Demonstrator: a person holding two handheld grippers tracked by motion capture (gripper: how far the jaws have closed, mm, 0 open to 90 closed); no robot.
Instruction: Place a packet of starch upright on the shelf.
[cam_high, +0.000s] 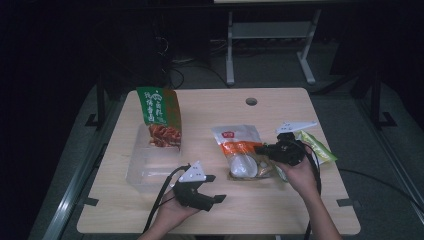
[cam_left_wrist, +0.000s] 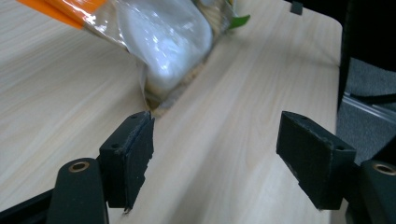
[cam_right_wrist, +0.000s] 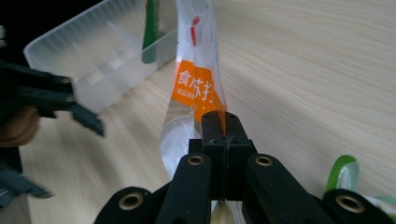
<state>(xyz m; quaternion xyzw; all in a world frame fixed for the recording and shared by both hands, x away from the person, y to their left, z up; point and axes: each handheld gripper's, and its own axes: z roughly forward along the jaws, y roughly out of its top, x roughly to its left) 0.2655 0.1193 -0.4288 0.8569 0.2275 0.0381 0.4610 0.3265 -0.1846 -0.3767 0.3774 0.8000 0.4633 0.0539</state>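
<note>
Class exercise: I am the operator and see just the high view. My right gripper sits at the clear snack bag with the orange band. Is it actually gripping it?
Observer: Yes. In the right gripper view the right gripper has its jaws pressed together on the edge of the clear snack bag with the orange band.
Operator: And the left gripper?
Observer: The left gripper is open, nothing between its pads, with wooden table beneath.
Operator: What lies ahead of it?
Observer: The bag's white contents.

The high view looks down and forward over the whole light wooden table (cam_high: 300, 107). Each gripper view sits low, close above the tabletop; both share the clear orange-banded snack bag (cam_left_wrist: 163, 42), at the frame's top.
</note>
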